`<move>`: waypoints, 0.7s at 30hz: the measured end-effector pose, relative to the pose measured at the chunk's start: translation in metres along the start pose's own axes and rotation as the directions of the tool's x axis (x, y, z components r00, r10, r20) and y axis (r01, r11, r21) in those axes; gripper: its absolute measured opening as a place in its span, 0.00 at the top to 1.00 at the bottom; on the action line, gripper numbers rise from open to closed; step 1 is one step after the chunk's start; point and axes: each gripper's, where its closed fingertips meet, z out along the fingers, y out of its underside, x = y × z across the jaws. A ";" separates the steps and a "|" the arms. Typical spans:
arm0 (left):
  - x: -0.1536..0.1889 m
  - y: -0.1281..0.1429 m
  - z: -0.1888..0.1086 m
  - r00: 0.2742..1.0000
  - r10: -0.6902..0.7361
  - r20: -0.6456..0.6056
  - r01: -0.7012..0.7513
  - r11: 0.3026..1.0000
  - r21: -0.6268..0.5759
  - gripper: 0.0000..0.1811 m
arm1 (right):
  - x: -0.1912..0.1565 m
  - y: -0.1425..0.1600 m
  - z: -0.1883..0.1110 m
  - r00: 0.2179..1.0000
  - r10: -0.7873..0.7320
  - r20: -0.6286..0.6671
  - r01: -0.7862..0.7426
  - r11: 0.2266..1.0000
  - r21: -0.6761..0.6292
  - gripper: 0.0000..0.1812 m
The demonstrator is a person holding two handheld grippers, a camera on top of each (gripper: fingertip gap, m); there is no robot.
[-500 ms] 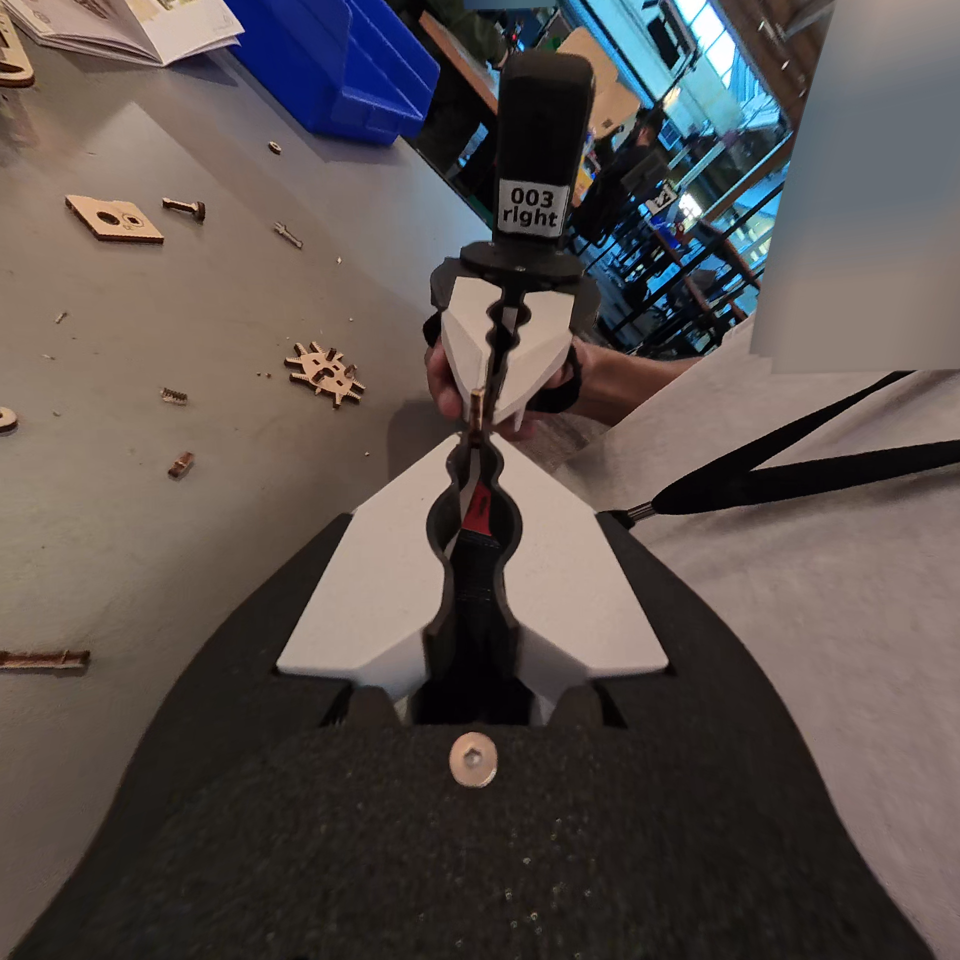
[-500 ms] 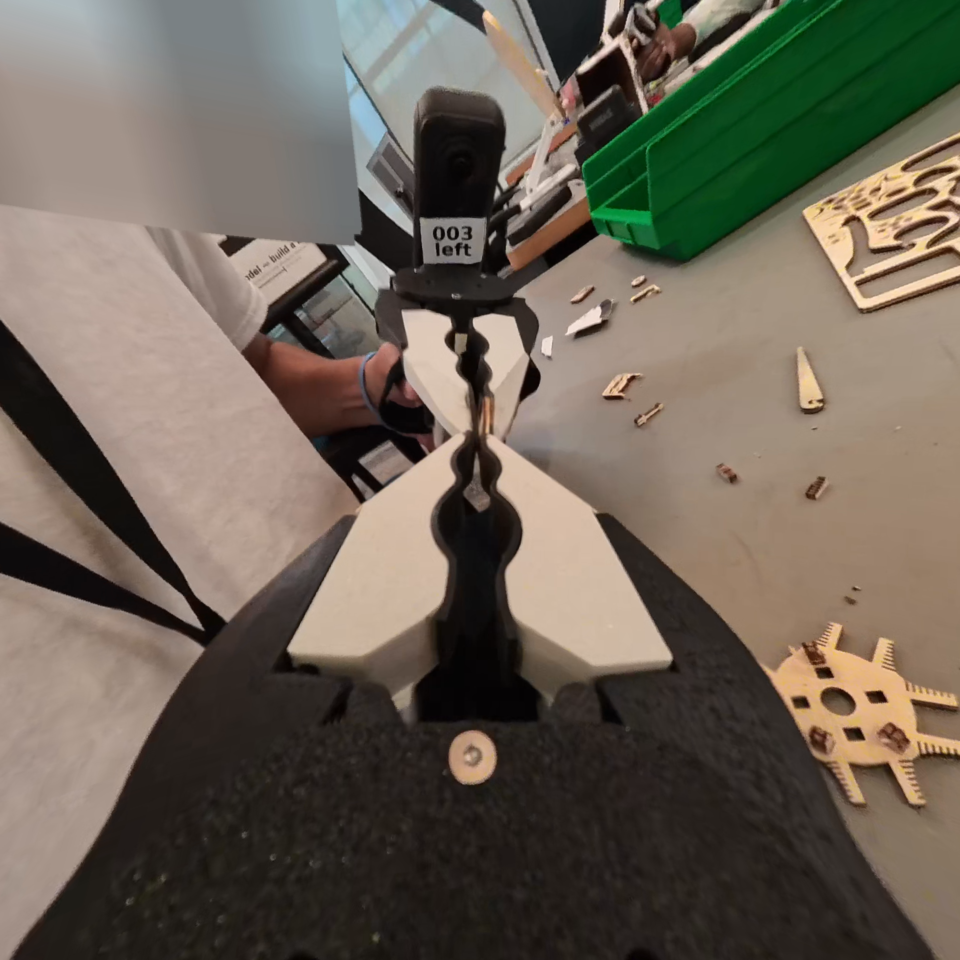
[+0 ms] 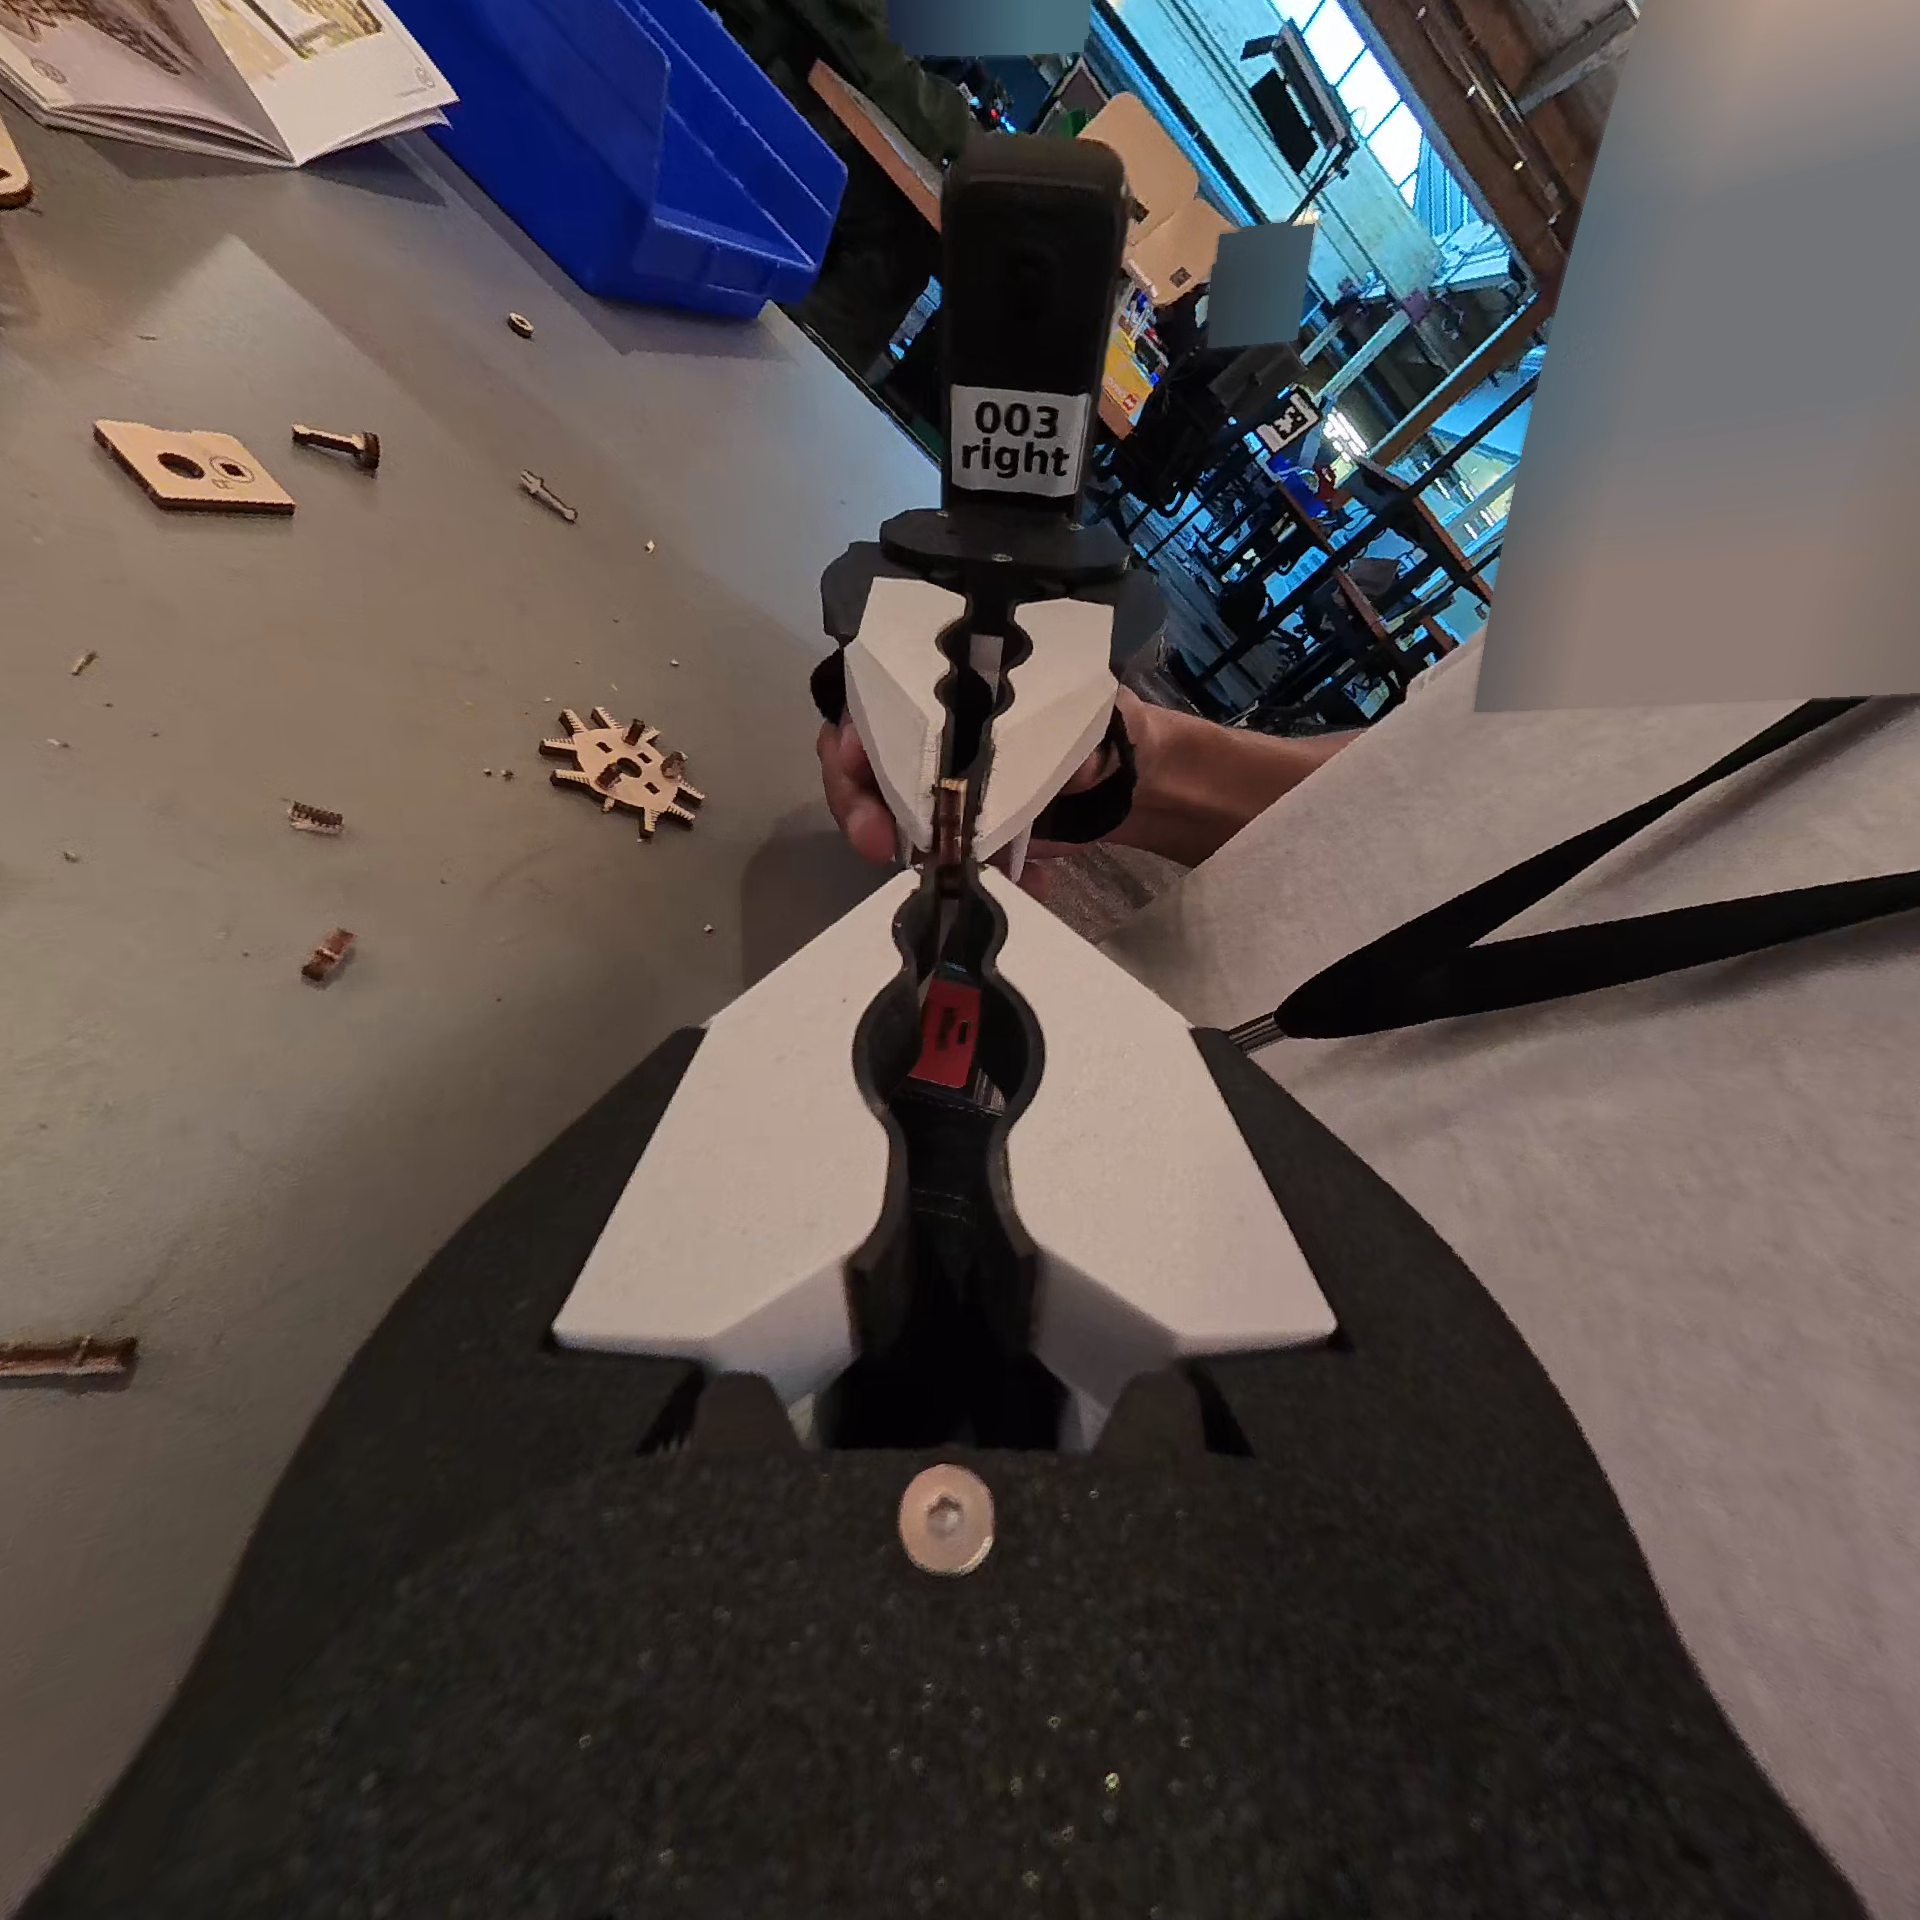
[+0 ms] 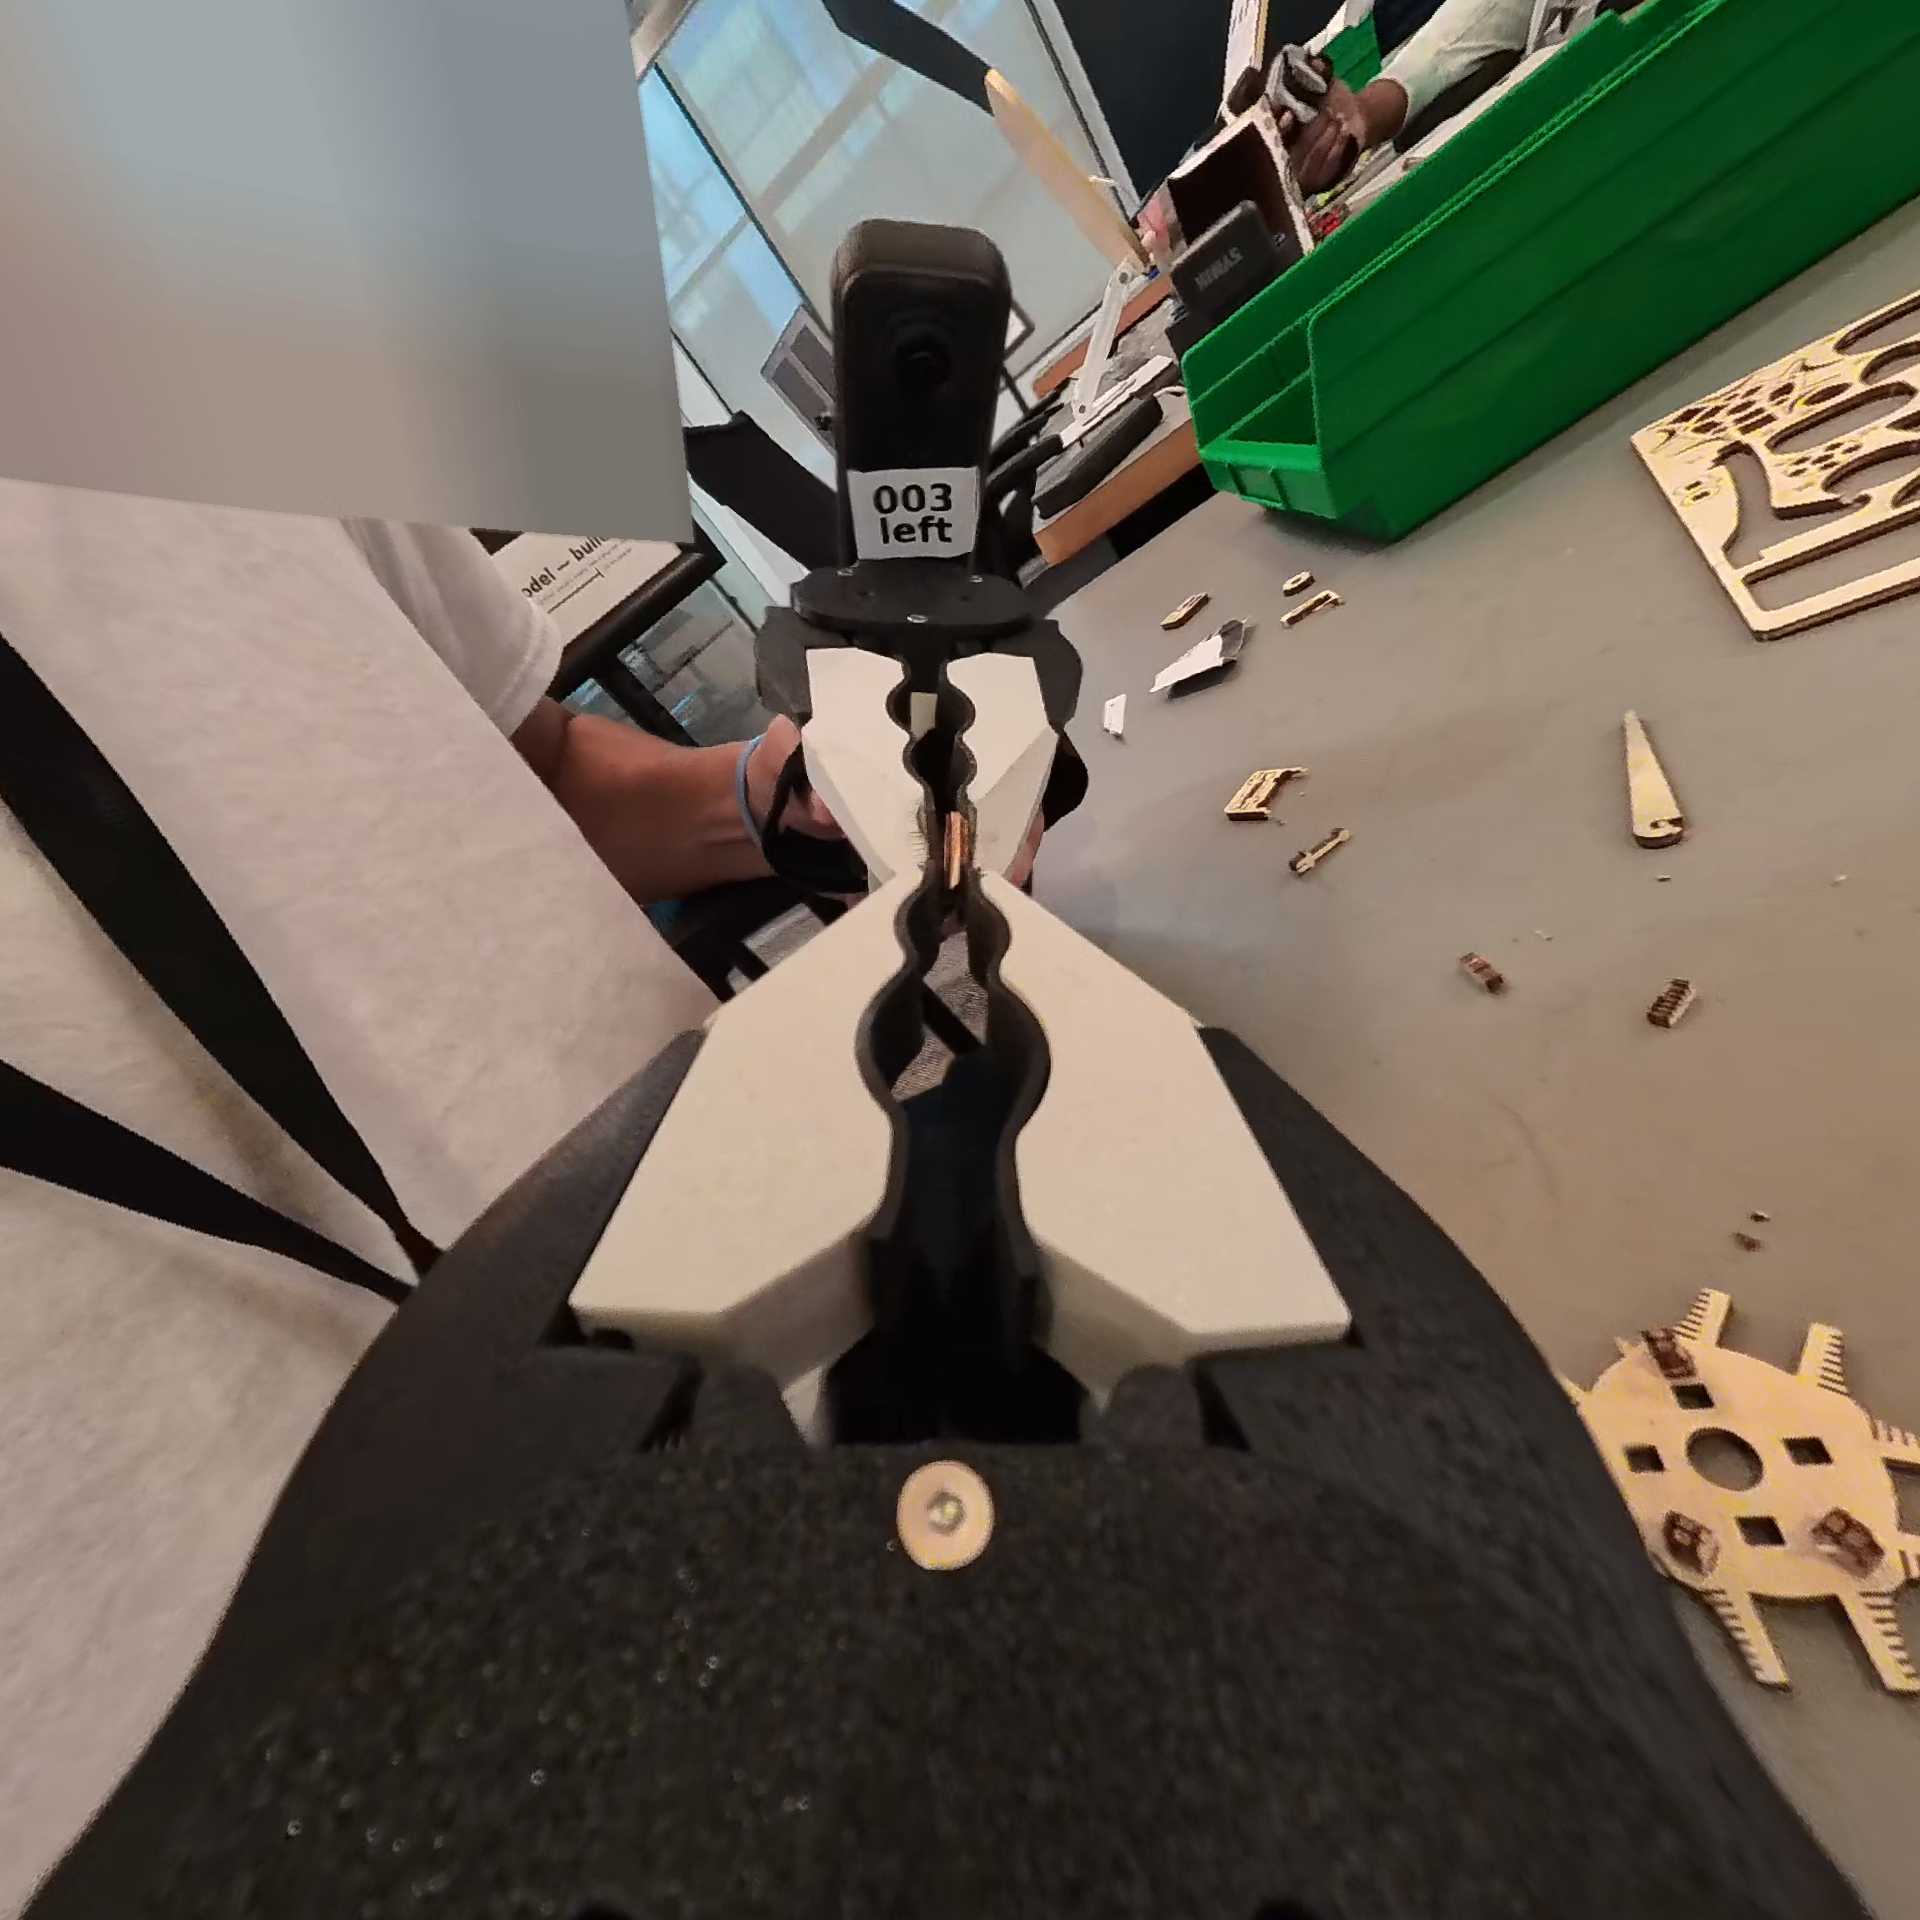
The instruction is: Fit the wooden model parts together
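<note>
A grey surface (image 3: pixel 436 665) in a busy workshop, strewn with small laser-cut wooden pieces. Beyond its far edge are other benches, windows and a person's hands at work in the distance.

The two tools meet tip to tip above the near edge of the surface, in front of a person in a white shirt with black straps. Seen from the left wrist, the left tool (image 3: pixel 948 883) has its white fingers drawn almost together, and the right tool (image 3: pixel 951 831) faces it, held in a hand (image 3: pixel 857 779). Between the two sets of tips sits a small wooden part (image 3: pixel 948 816), a thin upright sliver — both tools appear to pinch it, one from each end. Whether it is one piece or two pressed together I cannot tell.

From the right wrist the same meeting shows in mirror: the right tool (image 4: pixel 951 894) nearly closed, the left tool (image 4: pixel 951 831) opposite, and the wooden part (image 4: pixel 954 847) caught between them.

On the surface, well apart from the tools, lies a toothed wooden disc (image 3: pixel 621 771) with square holes, a few small blocks standing in it. Farther off are a flat wooden plate (image 3: pixel 192 468) with a round hole, a wooden bolt (image 3: pixel 338 445) just beside it, and scattered pegs. A blue bin (image 3: pixel 623 156) and an open booklet (image 3: pixel 208 73) sit at the far side. In the right wrist view a green bin (image 4: pixel 1558 312) and a cut-out wooden sheet (image 4: pixel 1808 468) — mostly emptied of parts — lie at the far right.
</note>
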 end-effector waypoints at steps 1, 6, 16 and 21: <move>0.000 -0.001 0.000 1.000 -0.003 -0.003 0.003 1.000 0.003 1.00 | 0.000 0.000 0.000 1.000 0.012 0.007 -0.012 1.000 0.004 0.99; 0.003 -0.001 0.000 1.000 -0.014 -0.021 0.015 1.000 0.009 1.00 | -0.003 -0.001 -0.001 1.000 0.002 0.026 -0.002 1.000 0.009 0.99; -0.004 -0.001 0.002 0.994 0.054 0.095 -0.056 0.998 0.009 1.00 | 0.005 0.002 -0.003 0.976 -0.191 -0.105 0.184 0.980 -0.076 0.99; -0.011 0.002 0.004 0.986 0.050 0.157 -0.051 0.999 0.003 1.00 | 0.012 0.007 -0.004 0.923 -0.328 -0.200 0.299 0.941 -0.160 0.99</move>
